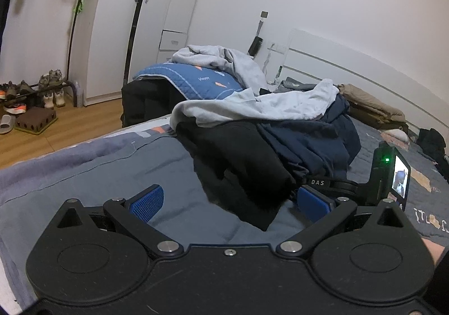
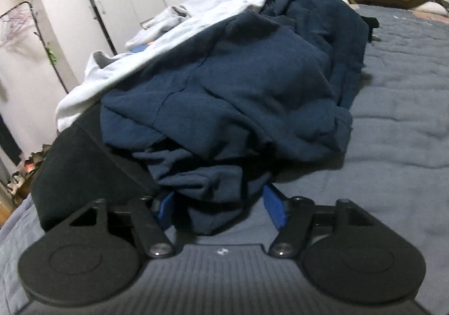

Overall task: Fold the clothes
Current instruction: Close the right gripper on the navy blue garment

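A: Listing near first: left tongs (image 1: 230, 204), spread, a corner of the black garment (image 1: 241, 163) lying loose between the pads. Right tongs (image 2: 217, 209)?

B: Half closed around a navy garment (image 2: 238, 90) fold; whether they pinch it, cannot tell.

A: Behind?

B: Light grey top (image 1: 269, 105) draped over the pile on the grey bed (image 1: 84, 171); folded tan bedding (image 1: 367, 107), white wardrobe (image 1: 120, 20), shoe rack (image 1: 33, 93).

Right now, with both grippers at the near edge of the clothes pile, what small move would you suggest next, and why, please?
Probably close the right gripper fully on the navy garment. A bunched fold of it already sits between the blue pads, which do not clearly pinch it yet. The left gripper stands open around the black garment, so it can wait.
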A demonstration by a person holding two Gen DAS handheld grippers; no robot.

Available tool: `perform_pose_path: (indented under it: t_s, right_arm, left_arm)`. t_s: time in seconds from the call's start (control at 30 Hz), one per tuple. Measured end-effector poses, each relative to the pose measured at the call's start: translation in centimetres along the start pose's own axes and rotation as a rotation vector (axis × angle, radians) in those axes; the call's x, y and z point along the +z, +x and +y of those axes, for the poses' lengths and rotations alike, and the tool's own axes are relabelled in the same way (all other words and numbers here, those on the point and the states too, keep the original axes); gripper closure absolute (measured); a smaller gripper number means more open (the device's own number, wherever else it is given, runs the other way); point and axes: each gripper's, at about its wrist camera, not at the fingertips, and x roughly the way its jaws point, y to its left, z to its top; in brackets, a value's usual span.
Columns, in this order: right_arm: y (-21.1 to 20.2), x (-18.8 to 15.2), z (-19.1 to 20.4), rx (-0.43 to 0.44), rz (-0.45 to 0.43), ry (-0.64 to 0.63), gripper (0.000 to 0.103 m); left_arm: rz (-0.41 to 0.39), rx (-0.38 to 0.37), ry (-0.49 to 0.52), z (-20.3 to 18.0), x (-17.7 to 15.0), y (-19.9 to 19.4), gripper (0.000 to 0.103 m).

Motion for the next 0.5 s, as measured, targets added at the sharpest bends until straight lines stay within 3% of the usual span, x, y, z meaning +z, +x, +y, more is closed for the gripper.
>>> perform_pose_path:
  t_s: [0.07, 0.13, 0.23, 0.5]
  right_arm:
    - [-0.5, 0.1, 0.1, 0.038, -0.002, 0.003, 0.082]
    - [-1.7, 0.3, 0.0, 0.030, -0.029, 0.026, 0.093]
    - [-3.6, 0.7, -0.1, 0.029, -0.069, 0.059, 0.095]
    - [-11.4, 1.6, -0.5, 0.157, -0.200, 0.152, 0.096]
  left_arm:
    - [-0.002, 0.001, 0.004, -0.1, 0.0, 0.0, 0.000]
    - [-0.003, 0.000, 0.002, -0.1, 0.1, -0.1, 0.000]
    - [-0.002, 0.001, -0.002, -0.1, 0.2, -0.1, 0.000]
    - [-0.002, -0.005, -0.010, -0.2, 0.2, 0.1, 0.000]
